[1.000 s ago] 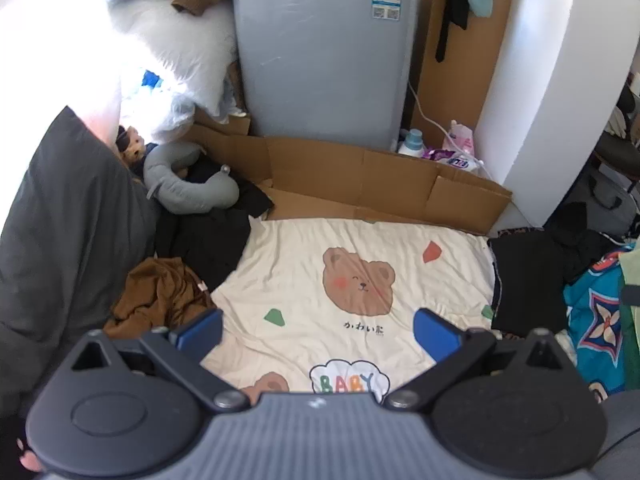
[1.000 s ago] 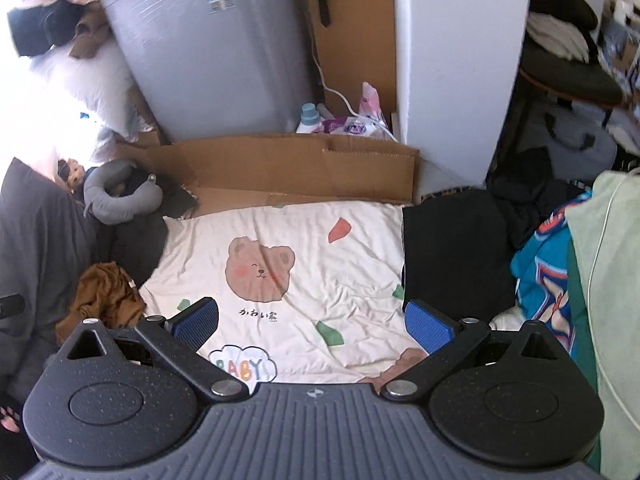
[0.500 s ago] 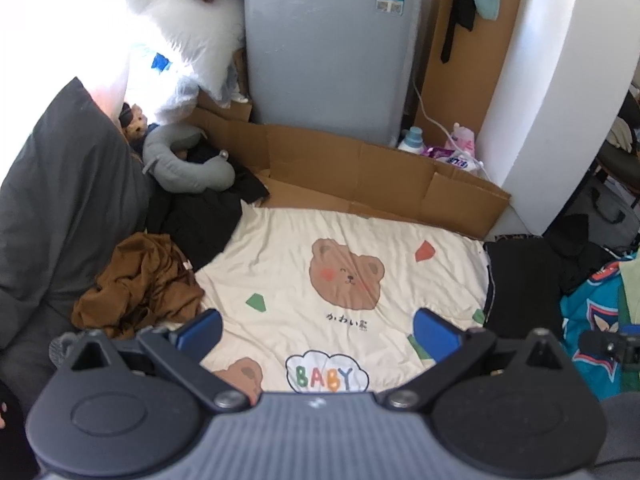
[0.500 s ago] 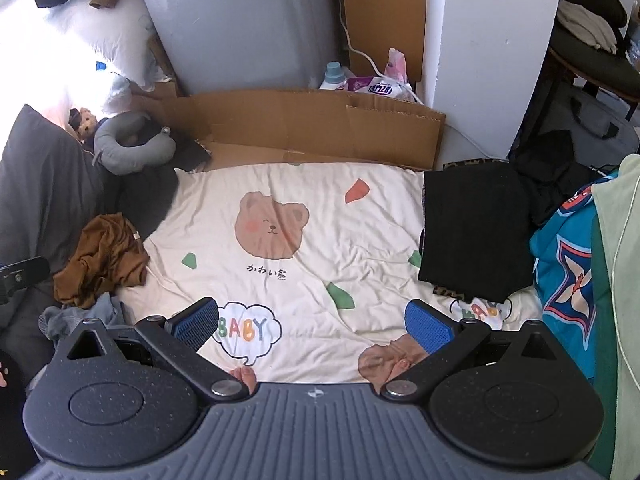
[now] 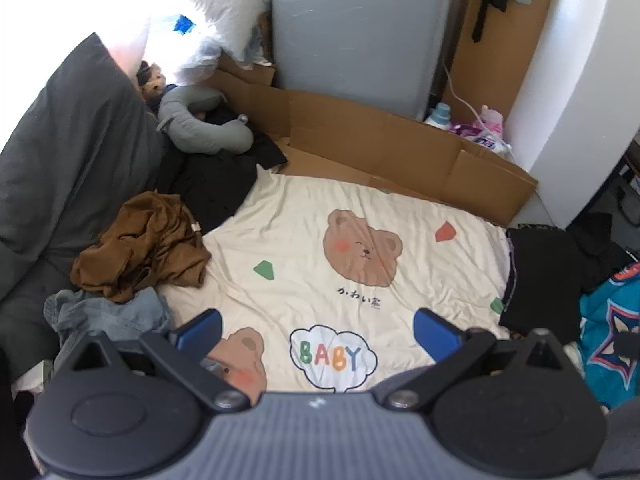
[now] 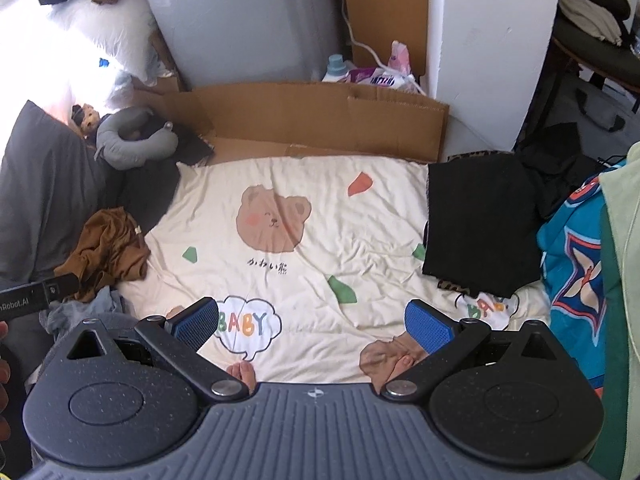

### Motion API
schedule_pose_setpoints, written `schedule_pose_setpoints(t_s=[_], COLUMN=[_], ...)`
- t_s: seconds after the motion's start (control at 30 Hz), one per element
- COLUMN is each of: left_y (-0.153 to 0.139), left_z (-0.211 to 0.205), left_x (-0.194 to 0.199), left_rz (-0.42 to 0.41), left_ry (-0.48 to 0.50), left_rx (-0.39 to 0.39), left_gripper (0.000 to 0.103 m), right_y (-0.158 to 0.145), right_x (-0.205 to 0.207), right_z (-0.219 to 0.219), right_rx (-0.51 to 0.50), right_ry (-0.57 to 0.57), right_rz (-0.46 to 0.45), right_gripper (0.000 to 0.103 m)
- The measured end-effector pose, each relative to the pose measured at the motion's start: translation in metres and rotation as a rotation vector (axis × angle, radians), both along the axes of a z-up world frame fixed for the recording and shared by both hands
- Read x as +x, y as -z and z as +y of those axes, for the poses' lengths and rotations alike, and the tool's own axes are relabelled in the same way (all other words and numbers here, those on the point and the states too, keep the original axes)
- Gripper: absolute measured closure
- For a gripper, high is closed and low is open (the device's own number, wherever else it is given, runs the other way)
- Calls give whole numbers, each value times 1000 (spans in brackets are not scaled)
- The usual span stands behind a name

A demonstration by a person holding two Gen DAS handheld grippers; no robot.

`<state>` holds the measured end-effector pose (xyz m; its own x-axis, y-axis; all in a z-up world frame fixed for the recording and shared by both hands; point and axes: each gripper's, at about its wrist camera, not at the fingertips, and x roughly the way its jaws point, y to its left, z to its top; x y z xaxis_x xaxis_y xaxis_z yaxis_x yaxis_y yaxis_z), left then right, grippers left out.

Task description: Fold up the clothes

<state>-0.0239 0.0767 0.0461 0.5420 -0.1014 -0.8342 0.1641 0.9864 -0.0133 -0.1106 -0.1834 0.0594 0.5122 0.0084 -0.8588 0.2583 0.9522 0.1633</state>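
Both grippers are held above the cream blanket (image 5: 320, 208), jaws spread wide, nothing gripped: left gripper (image 5: 318, 332), right gripper (image 6: 312, 322). Clothes are piled at the blanket's edges. A crumpled brown garment (image 5: 144, 248) lies at the left edge, with a blue-grey garment (image 5: 108, 312) just nearer. A folded black garment (image 6: 480, 228) is laid over the right edge. Cardboard (image 6: 320, 120) stands at the far side.
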Motion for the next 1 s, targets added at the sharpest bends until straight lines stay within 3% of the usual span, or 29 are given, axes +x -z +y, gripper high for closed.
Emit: schedule_pose_setpoints(t_s=[0.23, 0.5, 1.0], left_y=[15, 21, 27], left_z=[-12, -28, -27], left_x=[-3, -9, -5], left_rz=[56, 64, 67], left_ry=[27, 42, -2], left_rx=[17, 39, 30], left_gripper=[0, 0, 0], right_y=[7, 10, 13], right_x=[2, -10, -11], right_z=[-3, -13, -14], right_rx=[8, 21, 28], right_ry=[-24, -10, -28], right_rz=[26, 102, 47], right_gripper=[1, 1, 1])
